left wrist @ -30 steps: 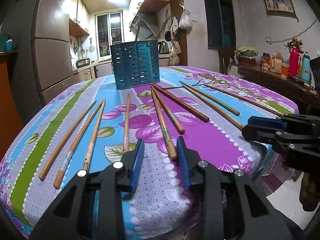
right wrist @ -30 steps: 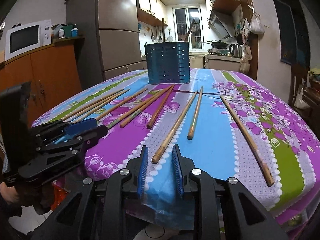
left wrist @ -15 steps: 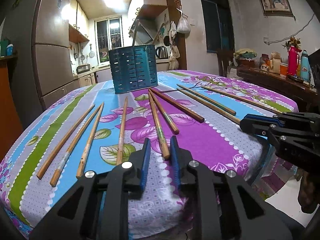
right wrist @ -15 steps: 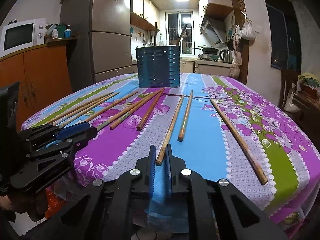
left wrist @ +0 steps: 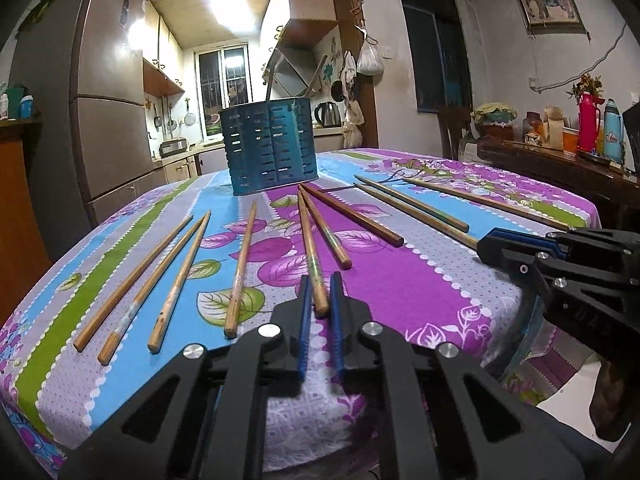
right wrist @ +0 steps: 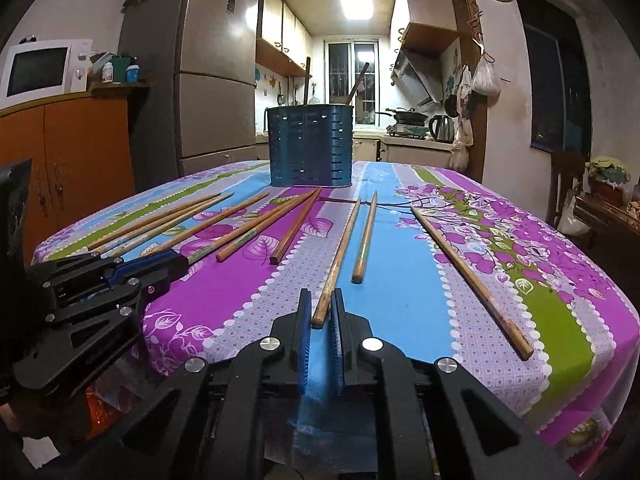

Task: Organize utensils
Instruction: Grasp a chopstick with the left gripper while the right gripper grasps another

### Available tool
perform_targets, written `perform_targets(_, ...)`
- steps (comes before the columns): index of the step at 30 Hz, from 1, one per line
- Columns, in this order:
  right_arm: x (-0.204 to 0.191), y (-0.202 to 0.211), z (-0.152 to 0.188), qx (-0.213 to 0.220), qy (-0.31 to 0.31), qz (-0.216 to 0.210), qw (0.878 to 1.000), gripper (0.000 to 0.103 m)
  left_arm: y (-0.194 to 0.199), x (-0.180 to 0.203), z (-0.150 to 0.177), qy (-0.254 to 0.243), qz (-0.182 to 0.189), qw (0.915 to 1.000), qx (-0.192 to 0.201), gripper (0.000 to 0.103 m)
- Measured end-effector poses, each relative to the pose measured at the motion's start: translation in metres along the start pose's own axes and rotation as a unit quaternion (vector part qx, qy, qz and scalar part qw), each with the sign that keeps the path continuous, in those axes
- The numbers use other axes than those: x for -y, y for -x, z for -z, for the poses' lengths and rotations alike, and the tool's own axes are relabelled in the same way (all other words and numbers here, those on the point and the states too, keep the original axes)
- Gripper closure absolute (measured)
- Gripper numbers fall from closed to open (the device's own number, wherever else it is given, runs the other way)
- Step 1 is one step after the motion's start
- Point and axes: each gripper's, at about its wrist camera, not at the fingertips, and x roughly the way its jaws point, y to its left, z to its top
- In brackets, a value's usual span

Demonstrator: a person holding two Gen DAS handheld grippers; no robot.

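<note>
Two handheld grippers work at the near edge of a table covered in a purple, blue and green floral tablecloth (left wrist: 420, 280), where loose wooden chopsticks lie fanned out with their far tips toward a blue slotted utensil holder (left wrist: 272, 148). The holder stands upright near the far end of the table, upper centre in both views. In the right wrist view, two dark handles (right wrist: 307, 80) rise above its rim, one near vertical and one leaning right; what they belong to cannot be told, and the inside is hidden.

At the bottom centre of the left wrist view, the left gripper (left wrist: 320, 304) has its blue pads closed on the near end of a chopstick with a greenish worn band (left wrist: 310, 248), whose shaft runs up the frame toward the holder. Four more sticks lie left of it, several others to the right.

At the bottom centre of the right wrist view, the right gripper (right wrist: 320, 312) is clamped likewise on the near end of a long pale chopstick (right wrist: 340, 256), with a shorter one (right wrist: 366, 236) lying just right of it and a lone stick (right wrist: 468, 280) farther right on the flowered stripe.

Each gripper shows at the other view's edge.
</note>
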Motion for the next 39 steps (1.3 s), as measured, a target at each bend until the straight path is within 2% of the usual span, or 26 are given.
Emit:
perform_targets(6, 0.005, 0.005, 0.001, 0.011, -0.007, 0.005, 1.0, 0.095, 0.001, -0.002, -0.002, 0.008, 0.002, 1.0, -0.001, 0.096)
perform_targets(10, 0.008, 0.018, -0.01, 0.028, -0.002, 0.006, 1.0, 0.096, 0.01, -0.005, -0.012, 0.009, 0.001, 0.9999, 0.013, 0.096)
perform_targets(14, 0.009, 0.041, -0.037, 0.064, 0.016, 0.006, 0.998, 0.096, 0.027, -0.009, -0.033, 0.01, 0.0, 0.999, 0.043, 0.097)
perform_targets(18, 0.013, 0.059, -0.069, 0.104, 0.033, 0.003, 0.994, 0.096, 0.043, -0.013, -0.064, 0.005, 0.003, 0.9964, 0.085, 0.097)
perform_targets(22, 0.017, 0.066, -0.111, 0.134, 0.057, -0.012, 0.989, 0.096, 0.043, -0.018, -0.101, -0.003, 0.004, 0.9928, 0.12, 0.097)
perform_targets(26, 0.026, 0.055, -0.148, 0.138, 0.063, -0.037, 0.988, 0.096, 0.034, -0.023, -0.141, -0.008, 0.009, 0.9902, 0.139, 0.098)
perform_targets(31, 0.037, 0.026, -0.187, 0.121, 0.065, -0.056, 0.989, 0.096, 0.007, -0.029, -0.183, -0.007, 0.018, 0.9915, 0.128, 0.098)
perform_targets(39, 0.053, -0.006, -0.23, 0.09, 0.057, -0.071, 0.992, 0.096, -0.014, -0.04, -0.215, 0.007, 0.025, 0.9937, 0.109, 0.098)
